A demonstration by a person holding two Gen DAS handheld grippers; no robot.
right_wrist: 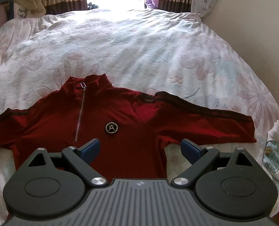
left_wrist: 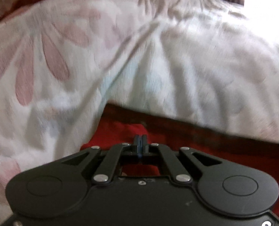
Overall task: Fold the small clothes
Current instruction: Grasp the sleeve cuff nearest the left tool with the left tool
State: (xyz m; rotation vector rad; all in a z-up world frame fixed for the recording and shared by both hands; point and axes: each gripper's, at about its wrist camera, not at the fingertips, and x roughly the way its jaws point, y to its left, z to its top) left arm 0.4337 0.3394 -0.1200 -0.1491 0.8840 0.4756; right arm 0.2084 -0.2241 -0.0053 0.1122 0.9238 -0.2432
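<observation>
Lying flat on the bed (right_wrist: 139,43), front up, the red top (right_wrist: 120,124) spreads both sleeves just ahead of the right gripper (right_wrist: 139,147), whose jaws stand wide apart and empty above the top's lower body. The left gripper (left_wrist: 140,144) has its jaws pressed together over red cloth; whether they pinch it cannot be told. A white garment (right_wrist: 274,150) lies right of the right jaws.
</observation>
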